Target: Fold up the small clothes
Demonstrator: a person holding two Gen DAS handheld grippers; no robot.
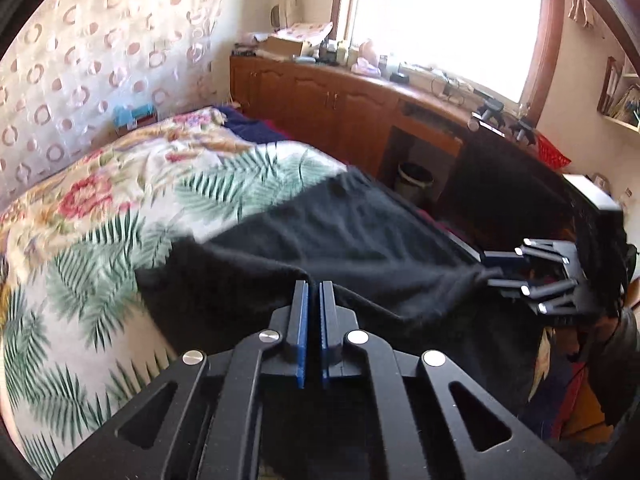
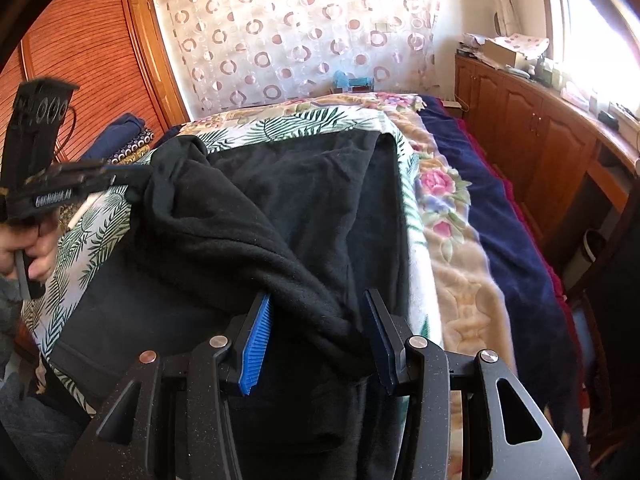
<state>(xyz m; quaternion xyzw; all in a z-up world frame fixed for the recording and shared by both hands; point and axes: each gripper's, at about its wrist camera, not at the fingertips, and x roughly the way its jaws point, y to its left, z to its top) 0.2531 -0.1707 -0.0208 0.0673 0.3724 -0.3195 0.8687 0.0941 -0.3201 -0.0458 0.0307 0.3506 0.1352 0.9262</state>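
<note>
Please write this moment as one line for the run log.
left gripper: shut on black fleece garment | right gripper: shut on same garment's bunched edge | garment on palm-leaf printed sheet

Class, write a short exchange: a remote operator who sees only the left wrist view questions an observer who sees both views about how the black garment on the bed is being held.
Operator: I see the right gripper only side-on. What is between its pads?
Observer: In the right wrist view, a thick bunched roll of the black garment fills the gap between the blue pads.
Operator: How does my left gripper look from there?
Observer: It pinches a gathered corner of the garment, raised over the palm-print cover, and a hand grips its handle.
</note>
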